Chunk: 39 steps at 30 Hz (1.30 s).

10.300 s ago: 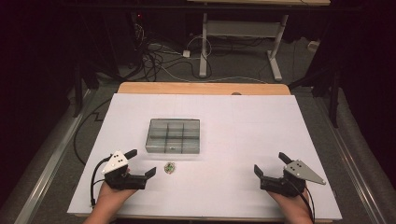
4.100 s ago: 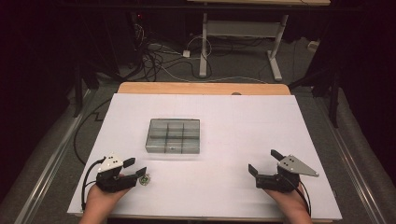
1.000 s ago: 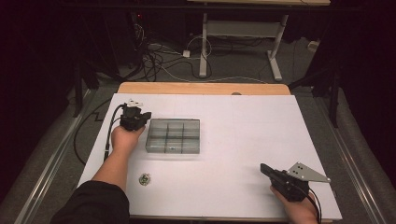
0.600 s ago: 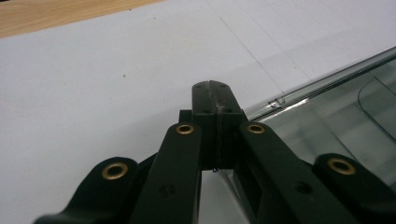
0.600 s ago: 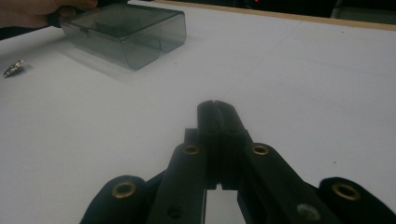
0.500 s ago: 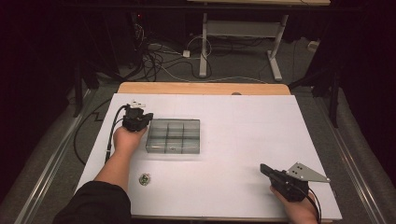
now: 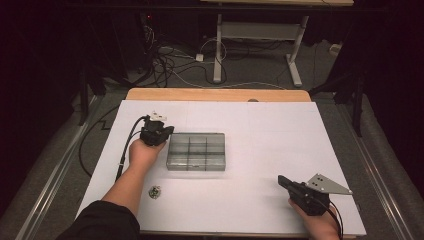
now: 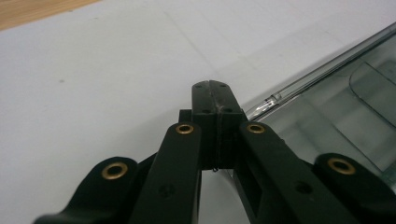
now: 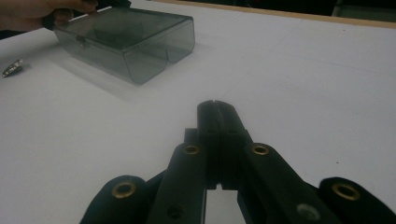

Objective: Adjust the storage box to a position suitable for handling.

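Smoky-grey plastic compartment box [image 7: 196, 151] sits mid-desk, lid down; I press my closed, empty left tool [image 7: 167, 131] to its far-left corner. Right tool [image 7: 281, 179], closed, idles near-right. Opening remains.

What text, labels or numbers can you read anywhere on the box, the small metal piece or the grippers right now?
None: no readable text in any view.
Smoky clear compartment box: lid and walls show no label or print.
Small metal piece: too small and blurred to tell whether it bears any marking.
Left gripper and right gripper: black jaws with brass rivets, no lettering.
White table cover: blank.
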Available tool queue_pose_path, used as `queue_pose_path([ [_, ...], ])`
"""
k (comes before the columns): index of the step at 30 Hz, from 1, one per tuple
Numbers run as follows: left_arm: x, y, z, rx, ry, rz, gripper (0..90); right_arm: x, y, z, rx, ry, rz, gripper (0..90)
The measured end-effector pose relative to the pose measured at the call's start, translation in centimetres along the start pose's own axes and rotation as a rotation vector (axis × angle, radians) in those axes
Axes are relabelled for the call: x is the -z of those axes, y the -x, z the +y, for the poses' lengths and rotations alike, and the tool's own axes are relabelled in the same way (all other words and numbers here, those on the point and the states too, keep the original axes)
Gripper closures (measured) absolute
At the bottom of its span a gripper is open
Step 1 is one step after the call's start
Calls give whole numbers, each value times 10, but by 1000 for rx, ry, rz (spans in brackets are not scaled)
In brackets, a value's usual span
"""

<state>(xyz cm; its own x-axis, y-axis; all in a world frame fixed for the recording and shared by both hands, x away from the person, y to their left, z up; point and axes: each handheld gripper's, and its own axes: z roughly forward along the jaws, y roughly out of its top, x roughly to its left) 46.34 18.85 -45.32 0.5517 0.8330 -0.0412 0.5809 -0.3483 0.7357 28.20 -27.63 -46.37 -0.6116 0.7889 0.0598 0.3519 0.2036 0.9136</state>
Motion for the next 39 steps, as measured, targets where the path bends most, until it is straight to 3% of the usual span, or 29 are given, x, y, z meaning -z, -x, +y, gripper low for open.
queue_pose_path([
  [5,-2,24,-1,-41,4,-26,876,1,-1,1,2,6,1,900],
  [9,-1,41,-6,-23,19,-48,876,0,-1,1,-3,3,-2,900],
  [12,1,45,-10,4,21,-54,876,0,-2,0,-8,1,-2,900],
  [26,19,69,-26,-10,11,-86,875,0,-1,2,-5,9,6,900],
  [36,34,99,-40,-87,-7,-66,875,-2,-2,5,-24,-8,11,900],
  [39,34,97,-43,-52,10,-82,874,-4,-3,7,-26,-11,14,900],
])
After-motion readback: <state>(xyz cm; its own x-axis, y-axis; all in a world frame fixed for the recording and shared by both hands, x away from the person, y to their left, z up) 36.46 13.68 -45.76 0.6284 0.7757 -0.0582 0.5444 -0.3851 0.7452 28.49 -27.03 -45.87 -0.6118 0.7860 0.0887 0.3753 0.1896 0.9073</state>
